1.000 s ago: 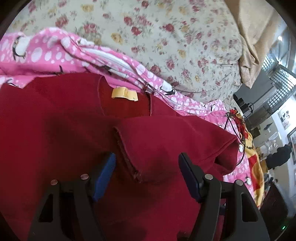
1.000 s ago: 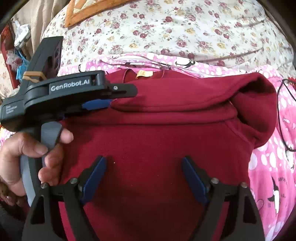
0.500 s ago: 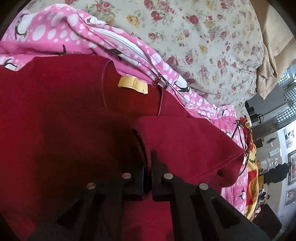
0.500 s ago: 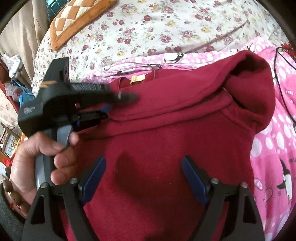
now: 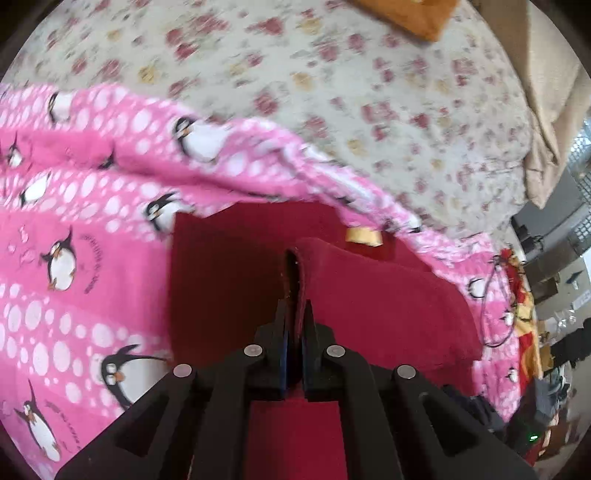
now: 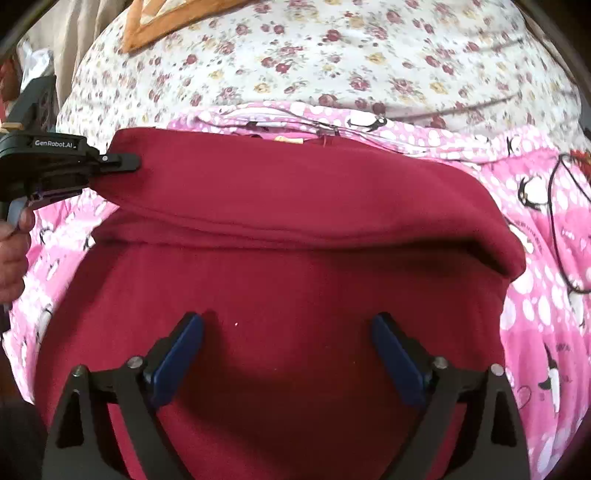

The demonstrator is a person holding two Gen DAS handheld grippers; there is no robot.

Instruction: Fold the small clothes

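A dark red fleece sweater with a yellow neck label lies on a pink penguin blanket. My left gripper is shut on the cuff of the sweater's sleeve and holds it stretched across the chest to the garment's left edge; it also shows in the right wrist view at the far left. My right gripper is open and empty, low over the sweater's lower body.
The blanket lies on a floral bedspread. An orange cushion sits at the back. A black cable lies on the blanket at the right. Room clutter lies beyond the bed's right edge.
My left gripper closed on the sleeve cuff and pulled it leftward across the sweater, so the sleeve now lies stretched over the chest. The right gripper stayed open over the body.
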